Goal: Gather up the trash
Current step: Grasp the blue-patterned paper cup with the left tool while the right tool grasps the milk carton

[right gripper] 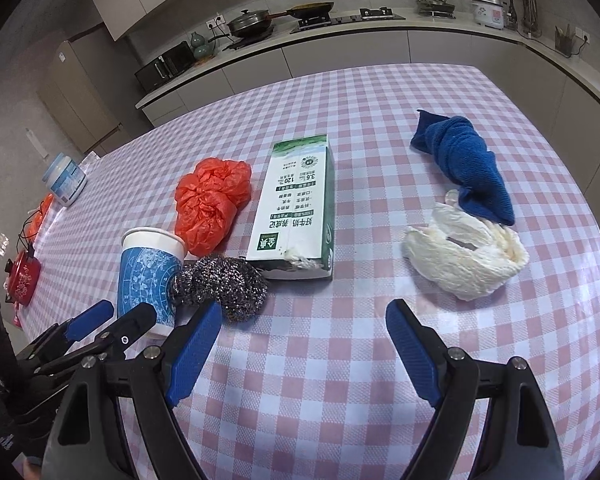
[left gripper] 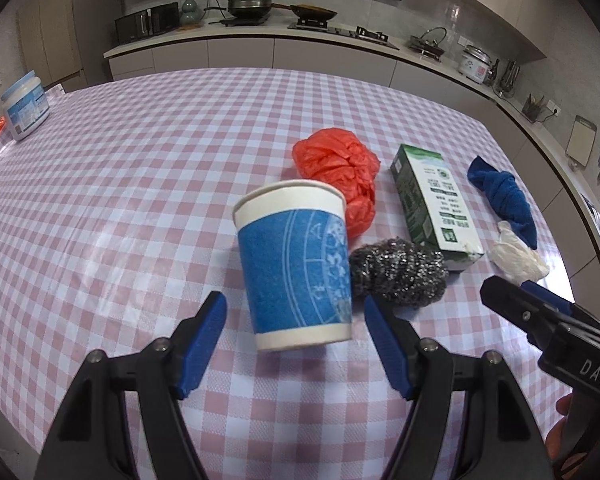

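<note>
A blue-and-white paper cup (left gripper: 296,264) stands upright on the checked tablecloth (left gripper: 140,200). My left gripper (left gripper: 294,320) is open, its blue fingers on either side of the cup's lower part, not touching it. Beside the cup lie a steel wool scrubber (left gripper: 398,274), a crumpled red plastic bag (left gripper: 340,172) and a green-and-white milk carton (left gripper: 436,204) on its side. My right gripper (right gripper: 304,320) is open and empty, hovering near the carton (right gripper: 296,208), the scrubber (right gripper: 224,280) and a crumpled white tissue (right gripper: 464,260). The cup also shows in the right wrist view (right gripper: 148,276).
A blue cloth (right gripper: 464,168) lies at the right by the tissue. A white-and-blue jar (left gripper: 24,106) stands at the far left edge. A small red kettle (right gripper: 22,276) and orange items sit at the left edge. Kitchen counters run behind the table.
</note>
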`<state>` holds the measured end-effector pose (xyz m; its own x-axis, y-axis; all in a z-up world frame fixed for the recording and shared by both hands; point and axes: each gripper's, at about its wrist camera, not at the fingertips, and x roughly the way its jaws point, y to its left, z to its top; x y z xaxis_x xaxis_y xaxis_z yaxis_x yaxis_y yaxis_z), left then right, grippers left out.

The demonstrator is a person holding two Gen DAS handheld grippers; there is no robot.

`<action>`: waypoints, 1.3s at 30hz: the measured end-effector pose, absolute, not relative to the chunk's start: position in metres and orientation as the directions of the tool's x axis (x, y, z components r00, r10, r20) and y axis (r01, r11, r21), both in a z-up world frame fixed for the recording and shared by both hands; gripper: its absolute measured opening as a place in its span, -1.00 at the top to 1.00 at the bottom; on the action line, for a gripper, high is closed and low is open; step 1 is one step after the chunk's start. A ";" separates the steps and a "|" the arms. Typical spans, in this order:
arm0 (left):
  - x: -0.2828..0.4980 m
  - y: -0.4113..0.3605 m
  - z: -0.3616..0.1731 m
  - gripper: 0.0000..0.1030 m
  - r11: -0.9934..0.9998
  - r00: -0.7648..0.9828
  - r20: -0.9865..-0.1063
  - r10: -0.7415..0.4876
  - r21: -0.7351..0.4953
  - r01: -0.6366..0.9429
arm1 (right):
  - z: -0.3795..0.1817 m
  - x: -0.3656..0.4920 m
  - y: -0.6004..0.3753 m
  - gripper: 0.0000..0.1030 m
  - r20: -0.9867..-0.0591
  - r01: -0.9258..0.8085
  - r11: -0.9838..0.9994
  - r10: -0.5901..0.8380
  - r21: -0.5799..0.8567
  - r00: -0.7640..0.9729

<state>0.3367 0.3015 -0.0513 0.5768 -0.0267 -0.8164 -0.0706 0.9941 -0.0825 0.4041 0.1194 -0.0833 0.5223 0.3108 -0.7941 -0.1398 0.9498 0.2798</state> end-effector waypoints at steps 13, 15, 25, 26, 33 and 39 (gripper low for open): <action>0.360 0.316 -0.067 -0.36 0.989 0.580 -0.811 -0.078 -0.137 -0.058 | -0.091 0.429 0.131 -0.67 -0.797 -0.126 0.952 0.303 0.279 0.523; 0.363 0.318 -0.064 -0.25 0.989 0.592 -0.802 -0.082 -0.141 -0.054 | -0.092 0.434 0.131 -0.67 -0.796 -0.121 0.952 0.302 0.281 0.525; 0.373 0.333 -0.051 -0.20 0.984 0.664 -0.744 -0.072 -0.162 -0.076 | -0.102 0.466 0.138 -0.67 -0.802 -0.103 0.958 0.282 0.269 0.527; 0.374 0.334 -0.051 -0.20 0.983 0.669 -0.740 -0.070 -0.164 -0.078 | -0.103 0.469 0.140 -0.67 -0.803 -0.104 0.958 0.281 0.268 0.526; 0.389 0.330 -0.051 -0.19 0.985 0.682 -0.728 -0.074 -0.159 -0.063 | -0.117 0.488 0.146 -0.67 -0.817 -0.091 0.963 0.263 0.253 0.514; 0.397 0.327 -0.052 -0.19 0.985 0.687 -0.722 -0.082 -0.166 -0.056 | -0.122 0.501 0.158 -0.67 -0.822 -0.107 0.973 0.228 0.202 0.522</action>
